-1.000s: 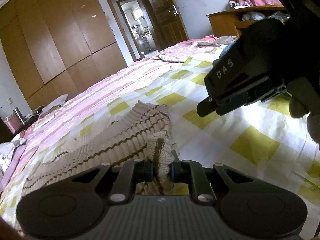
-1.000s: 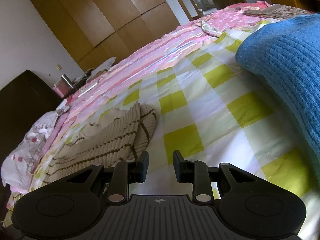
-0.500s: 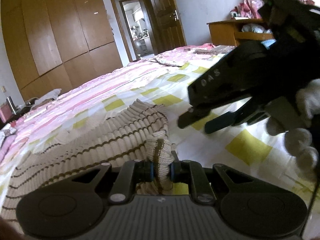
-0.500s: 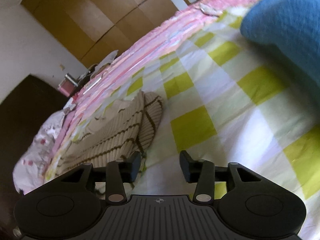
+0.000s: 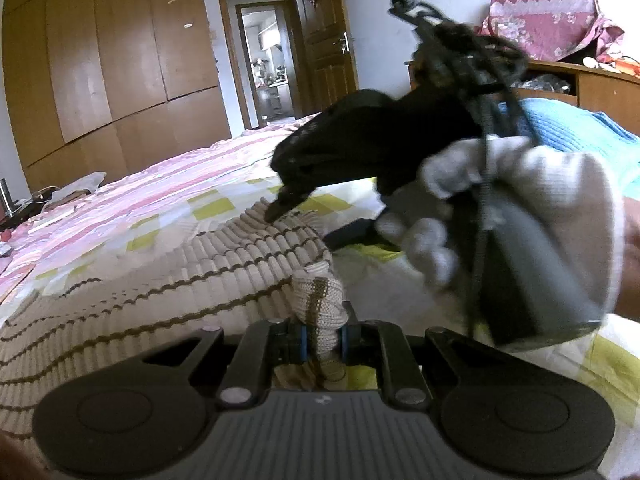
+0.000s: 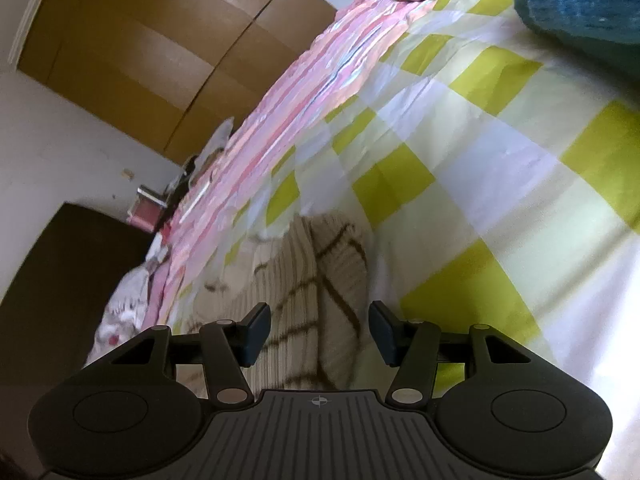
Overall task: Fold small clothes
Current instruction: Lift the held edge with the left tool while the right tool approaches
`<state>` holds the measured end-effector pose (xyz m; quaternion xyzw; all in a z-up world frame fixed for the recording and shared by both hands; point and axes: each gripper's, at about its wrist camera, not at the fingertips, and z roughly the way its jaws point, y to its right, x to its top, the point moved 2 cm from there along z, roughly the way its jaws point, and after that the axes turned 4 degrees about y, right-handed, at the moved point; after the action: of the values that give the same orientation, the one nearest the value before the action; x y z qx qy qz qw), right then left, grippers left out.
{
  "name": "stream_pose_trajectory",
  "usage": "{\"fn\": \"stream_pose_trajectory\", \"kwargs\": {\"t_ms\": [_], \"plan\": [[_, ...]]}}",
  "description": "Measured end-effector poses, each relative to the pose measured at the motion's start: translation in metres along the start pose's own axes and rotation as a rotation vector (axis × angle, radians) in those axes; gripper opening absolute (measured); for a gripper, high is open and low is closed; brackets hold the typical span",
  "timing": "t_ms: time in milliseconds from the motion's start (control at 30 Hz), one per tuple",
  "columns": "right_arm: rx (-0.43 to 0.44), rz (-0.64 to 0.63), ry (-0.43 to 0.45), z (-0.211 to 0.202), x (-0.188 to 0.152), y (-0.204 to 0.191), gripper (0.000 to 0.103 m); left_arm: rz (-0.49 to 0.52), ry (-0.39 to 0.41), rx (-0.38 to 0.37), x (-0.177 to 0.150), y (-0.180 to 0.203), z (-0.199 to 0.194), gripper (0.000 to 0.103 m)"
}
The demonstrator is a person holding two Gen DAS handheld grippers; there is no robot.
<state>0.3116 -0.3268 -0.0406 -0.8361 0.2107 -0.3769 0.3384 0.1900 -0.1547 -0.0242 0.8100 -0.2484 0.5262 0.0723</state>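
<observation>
A beige ribbed knit garment with thin brown stripes (image 5: 168,280) lies on the checked bedsheet (image 5: 400,272). My left gripper (image 5: 322,338) is shut on a bunched cuff of this garment. My right gripper (image 6: 320,330) is open, with its jaws wide apart just above the garment's folded far edge (image 6: 320,276). In the left wrist view the right gripper (image 5: 316,220), held in a white-gloved hand (image 5: 500,220), has one fingertip (image 5: 280,208) touching the garment's top edge.
A blue knit garment (image 6: 580,4) lies at the far right of the bed, also in the left wrist view (image 5: 568,128). A pink striped cover (image 5: 140,208) lies beyond. Wooden wardrobes (image 5: 100,60), an open door (image 5: 320,48) and a wooden dresser (image 5: 580,84) line the room.
My right gripper has moved left and down onto the garment's far edge and its jaws have opened wider. My left gripper keeps hold of the cuff.
</observation>
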Motion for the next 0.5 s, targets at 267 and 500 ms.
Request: {"fn": "stream_pose_trajectory", "kwargs": {"t_ms": [267, 500], "plan": [[0.017, -0.034, -0.006, 0.018, 0.008, -0.005, 0.054, -0.04, 0.002, -0.009, 0.0, -0.004, 0.0, 0.02], [0.016, -0.019, -0.059, 0.021, 0.007, 0.001, 0.021, -0.046, -0.006, -0.024, 0.0, 0.002, -0.001, 0.02]]}}
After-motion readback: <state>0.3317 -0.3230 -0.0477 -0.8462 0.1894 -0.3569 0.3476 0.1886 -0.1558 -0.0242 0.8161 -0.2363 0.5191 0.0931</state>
